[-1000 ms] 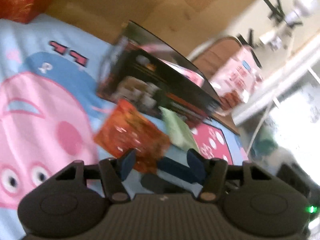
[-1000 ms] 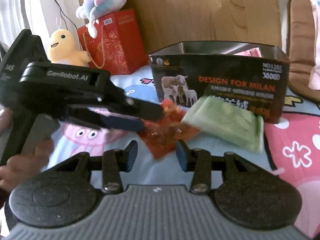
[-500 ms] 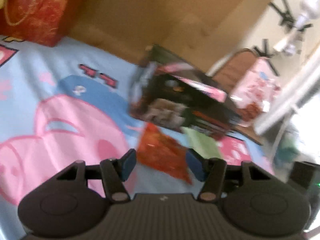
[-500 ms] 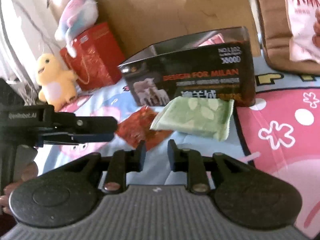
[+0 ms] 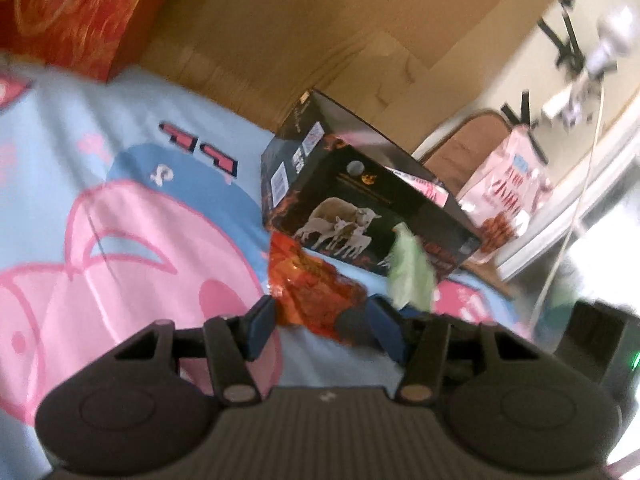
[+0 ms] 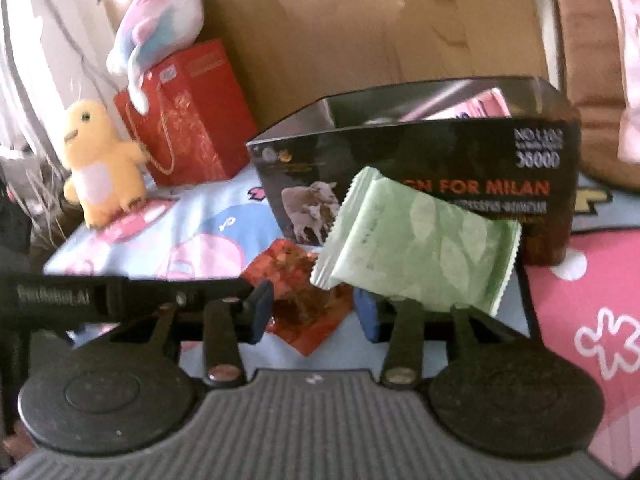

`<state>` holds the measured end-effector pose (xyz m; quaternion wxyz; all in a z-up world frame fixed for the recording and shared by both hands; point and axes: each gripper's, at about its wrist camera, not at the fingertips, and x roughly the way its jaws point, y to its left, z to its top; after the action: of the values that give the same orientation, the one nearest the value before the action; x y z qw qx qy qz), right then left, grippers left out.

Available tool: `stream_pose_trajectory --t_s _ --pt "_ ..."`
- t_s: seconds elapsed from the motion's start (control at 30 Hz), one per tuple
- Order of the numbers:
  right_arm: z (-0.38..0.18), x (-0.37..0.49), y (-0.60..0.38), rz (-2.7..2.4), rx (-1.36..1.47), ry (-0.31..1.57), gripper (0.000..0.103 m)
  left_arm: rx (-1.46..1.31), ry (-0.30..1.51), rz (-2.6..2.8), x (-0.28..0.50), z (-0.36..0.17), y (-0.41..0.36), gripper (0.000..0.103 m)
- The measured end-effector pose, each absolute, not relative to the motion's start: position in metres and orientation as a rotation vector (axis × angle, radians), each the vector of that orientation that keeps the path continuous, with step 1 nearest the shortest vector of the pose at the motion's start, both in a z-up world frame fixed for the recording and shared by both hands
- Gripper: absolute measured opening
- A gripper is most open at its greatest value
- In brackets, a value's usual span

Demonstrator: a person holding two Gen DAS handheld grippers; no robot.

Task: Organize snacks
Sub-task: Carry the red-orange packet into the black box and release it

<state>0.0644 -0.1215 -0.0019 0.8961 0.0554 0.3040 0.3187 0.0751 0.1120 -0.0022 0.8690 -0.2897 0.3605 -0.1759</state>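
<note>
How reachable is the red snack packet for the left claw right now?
Probably yes. The red packet lies on the blanket with its near end between the jaws of the left claw, and those jaws have just been closing. Nothing covers it; the green packet sits off to one side.

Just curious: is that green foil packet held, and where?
Apparently not: the green foil packet rests its lower edge over one finger of the right gripper, outside its just-opened jaws.
</note>
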Motion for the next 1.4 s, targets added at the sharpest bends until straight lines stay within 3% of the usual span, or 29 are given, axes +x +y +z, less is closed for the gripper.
stream_pose_trajectory --t_s 0.1,0.33,0.43,0.5,0.6,0.77,0.9,1.0,1.07,1.13,1.27,1.4 --pt "0.000 0.052 -0.110 0.716 -0.010 0.608 0.051 -0.687 0.773 -0.408 0.077 -0.007 0.116 0.053" --pt "-0.002 0.021 -0.094 0.720 -0.192 0.533 0.035 -0.730 0.794 -0.435 0.062 -0.009 0.110 0.052" --pt "-0.002 0.010 -0.098 0.735 -0.201 0.532 0.033 -0.745 0.808 -0.452 0.051 -0.009 0.108 0.052" --pt "-0.001 -0.003 -0.103 0.755 -0.208 0.541 0.033 -0.748 0.820 -0.476 0.036 -0.012 0.106 0.044" --pt "0.002 -0.029 -0.110 0.805 -0.204 0.552 0.033 -0.748 0.836 -0.469 0.013 -0.021 0.106 0.016" --pt "0.003 -0.048 -0.129 0.882 -0.141 0.576 0.037 -0.827 0.791 -0.474 -0.006 -0.024 0.122 0.016" --pt "0.002 -0.034 -0.138 0.858 -0.029 0.622 0.063 -0.896 0.763 -0.552 -0.006 -0.016 0.129 0.016" --pt "0.006 -0.035 -0.136 0.889 0.006 0.618 0.063 -0.917 0.755 -0.614 -0.004 -0.006 0.124 0.016" --pt "0.010 -0.040 -0.132 0.906 -0.014 0.587 0.059 -0.906 0.758 -0.648 0.001 0.003 0.117 0.016" --pt "0.014 -0.041 -0.129 0.910 -0.022 0.566 0.031 -0.858 0.745 -0.654 0.005 0.015 0.112 0.016" --pt "0.025 -0.034 -0.140 0.832 0.009 0.488 0.024 -0.748 0.731 -0.652 0.030 0.043 0.098 0.017" --pt "0.045 -0.015 -0.153 0.751 0.041 0.422 0.024 -0.646 0.703 -0.663 0.068 0.069 0.083 0.019"
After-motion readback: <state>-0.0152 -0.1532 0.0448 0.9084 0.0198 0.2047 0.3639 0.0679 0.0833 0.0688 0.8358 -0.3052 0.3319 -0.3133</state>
